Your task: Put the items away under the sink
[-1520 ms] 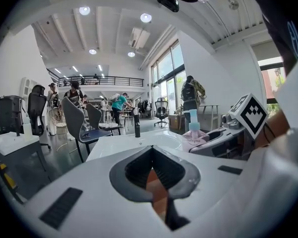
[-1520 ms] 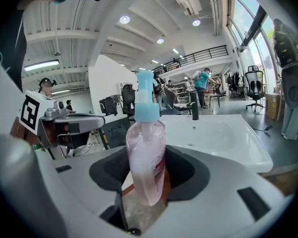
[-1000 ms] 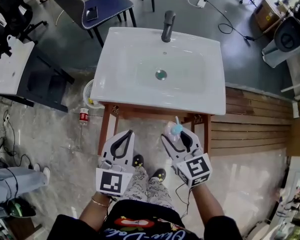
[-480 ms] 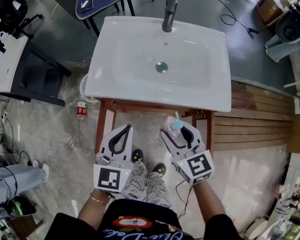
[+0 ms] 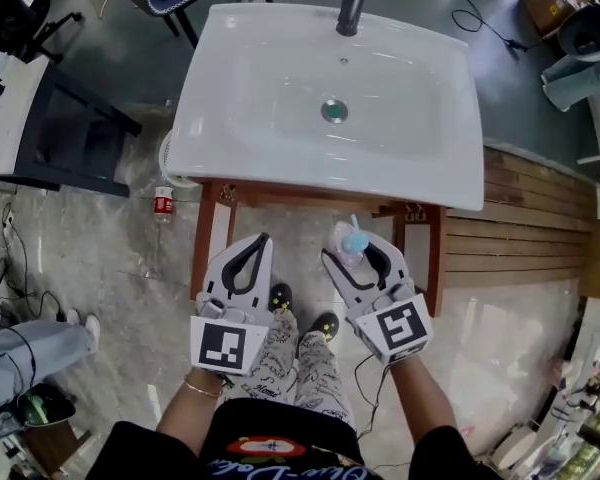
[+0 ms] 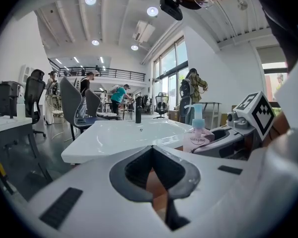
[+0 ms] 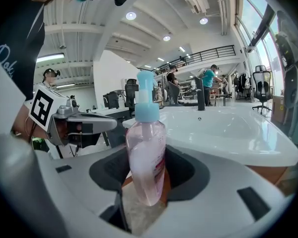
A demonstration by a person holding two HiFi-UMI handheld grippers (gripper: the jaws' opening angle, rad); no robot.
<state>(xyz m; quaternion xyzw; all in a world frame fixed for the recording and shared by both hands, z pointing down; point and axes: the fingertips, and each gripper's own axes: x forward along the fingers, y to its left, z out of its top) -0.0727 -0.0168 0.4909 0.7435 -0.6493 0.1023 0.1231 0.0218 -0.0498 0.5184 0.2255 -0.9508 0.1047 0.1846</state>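
Note:
A white sink [image 5: 270,78] with a dark faucet [image 5: 352,13] stands on a brown wooden frame [image 5: 212,253] in front of me. My right gripper [image 5: 354,253] is shut on a pink soap bottle [image 5: 348,246] with a blue pump, held upright just before the sink's front edge. The right gripper view shows that bottle [image 7: 146,157] clamped between the jaws of the right gripper [image 7: 146,185]. My left gripper [image 5: 259,241] hangs beside it, shut with nothing in it. In its own view the left gripper [image 6: 152,148] has its jaws touching, and the bottle [image 6: 197,135] shows to the right.
A small red-labelled bottle [image 5: 164,205] lies on the marble floor left of the frame, next to a white round basket [image 5: 170,168]. A black table [image 5: 65,138] stands at the left and a wooden slat platform [image 5: 510,238] at the right. My shoes [image 5: 300,313] are below the grippers.
The sink has slid up and to the right in the head view. Both grippers keep nearly the same pose, the right still holding the bottle.

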